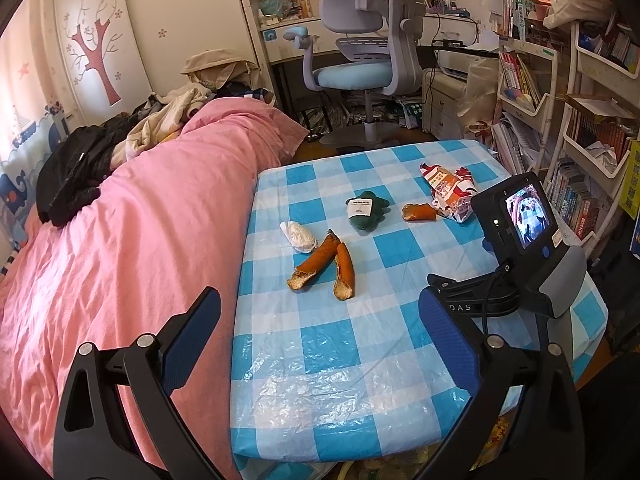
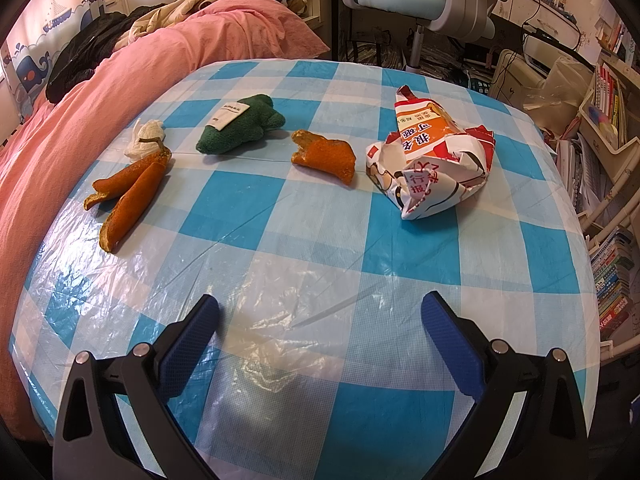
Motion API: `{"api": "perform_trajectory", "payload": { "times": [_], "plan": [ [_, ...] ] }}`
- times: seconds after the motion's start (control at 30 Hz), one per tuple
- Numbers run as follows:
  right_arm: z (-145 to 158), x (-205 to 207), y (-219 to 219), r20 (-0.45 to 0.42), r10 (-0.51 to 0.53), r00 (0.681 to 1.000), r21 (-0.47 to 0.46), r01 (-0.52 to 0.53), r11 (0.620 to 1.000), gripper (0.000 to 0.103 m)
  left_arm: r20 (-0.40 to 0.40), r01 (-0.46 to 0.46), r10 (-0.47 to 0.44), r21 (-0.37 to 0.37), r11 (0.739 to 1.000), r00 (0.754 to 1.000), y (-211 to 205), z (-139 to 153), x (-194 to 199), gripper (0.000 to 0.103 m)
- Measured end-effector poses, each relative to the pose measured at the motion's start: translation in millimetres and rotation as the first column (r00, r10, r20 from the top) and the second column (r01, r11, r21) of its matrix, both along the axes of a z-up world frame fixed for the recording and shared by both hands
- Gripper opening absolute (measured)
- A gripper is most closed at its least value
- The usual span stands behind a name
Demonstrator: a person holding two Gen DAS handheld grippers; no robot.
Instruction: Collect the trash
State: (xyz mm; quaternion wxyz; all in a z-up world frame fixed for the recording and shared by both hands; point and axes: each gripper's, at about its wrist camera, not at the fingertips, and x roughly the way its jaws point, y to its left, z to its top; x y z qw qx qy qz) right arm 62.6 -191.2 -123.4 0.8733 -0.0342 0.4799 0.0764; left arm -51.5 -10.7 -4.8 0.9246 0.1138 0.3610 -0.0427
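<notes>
Both grippers, left gripper (image 1: 320,332) and right gripper (image 2: 320,320), are held spread and empty low in frame, ready for the orange peel (image 2: 325,155) mid-frame.

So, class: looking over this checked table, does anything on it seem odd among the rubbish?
Yes: a green plush toy with a white label lies among orange peel, a tissue wad and a crumpled wrapper. It looks like a belonging, not trash.
</notes>
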Motion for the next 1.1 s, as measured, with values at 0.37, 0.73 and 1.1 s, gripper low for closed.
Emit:
{"api": "perform_trajectory", "payload": {
  "times": [0.37, 0.73, 1.1],
  "plan": [
    [0, 0, 0, 0.0, 0.0, 1.0, 0.0, 0.0, 1.0, 0.097, 0.007, 0.0, 0.0, 0.012, 1.0, 1.0, 0, 2, 1, 0.096],
    [0, 0, 0, 0.0, 0.0, 1.0, 0.001, 0.0, 1.0, 0.097, -0.069, -0.079, 0.074, -0.064, 0.995, 0.995, 29, -9, 24, 0.096],
    [0, 0, 0, 0.0, 0.001, 1.0, 0.001, -0.001, 1.0, 0.097, -0.165, -0.134, 0.11, -0.144, 0.98, 0.98, 41, -31, 44, 0.095]
  ]
}}
